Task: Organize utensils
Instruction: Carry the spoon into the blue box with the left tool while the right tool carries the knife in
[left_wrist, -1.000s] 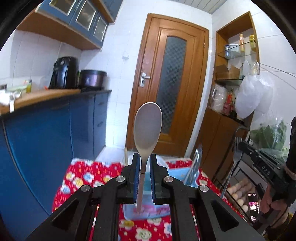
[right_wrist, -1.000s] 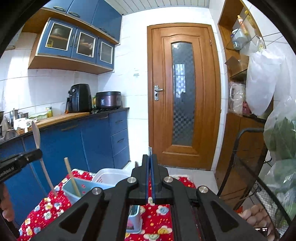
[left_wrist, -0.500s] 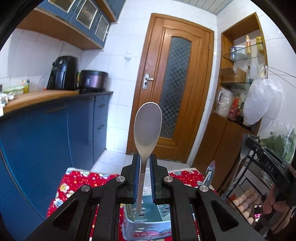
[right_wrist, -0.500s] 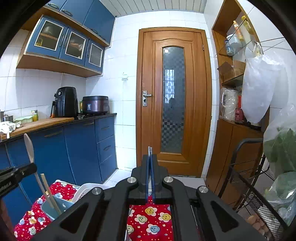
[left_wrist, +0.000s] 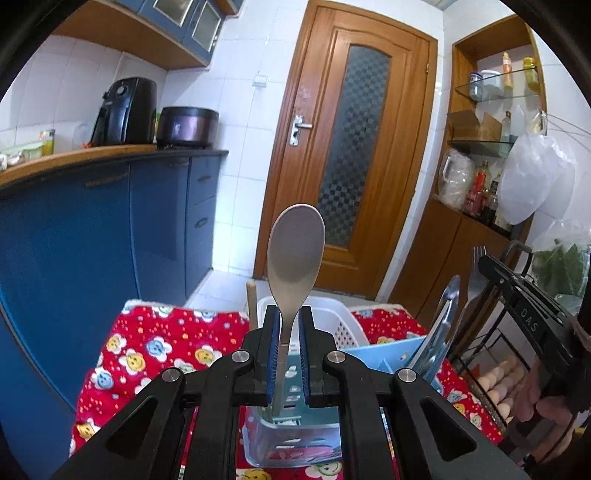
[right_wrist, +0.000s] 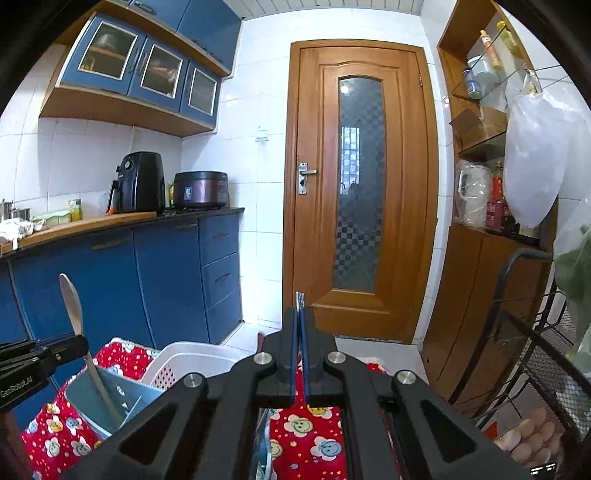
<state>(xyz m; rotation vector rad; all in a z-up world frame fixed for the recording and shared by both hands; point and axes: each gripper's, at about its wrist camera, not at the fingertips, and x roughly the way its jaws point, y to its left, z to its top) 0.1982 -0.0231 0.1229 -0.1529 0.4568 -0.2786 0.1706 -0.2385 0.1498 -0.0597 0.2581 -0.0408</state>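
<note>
Hidden: grey metal spoon (left_wrist: 295, 258) handle tip lost inside pale blue plastic utensil caddy (left_wrist: 291, 435) on red floral-cloth table (left_wrist: 155, 339) | left gripper (left_wrist: 287, 354) jaws pinching spoon upright, bowl at 12 o'clock | right gripper (right_wrist: 300, 354) jaws pressed on silver metal fork (right_wrist: 300, 299), tines at 12 o'clock.

Red flowered tablecloth (left_wrist: 166, 343); blue cabinets (right_wrist: 166, 277); silver spoon (left_wrist: 295, 254); white basket (right_wrist: 184, 363)

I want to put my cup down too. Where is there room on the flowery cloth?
The flowery cloth is bare left of the blue holder and white basket. The holder's right end is crowded with tongs.
</note>
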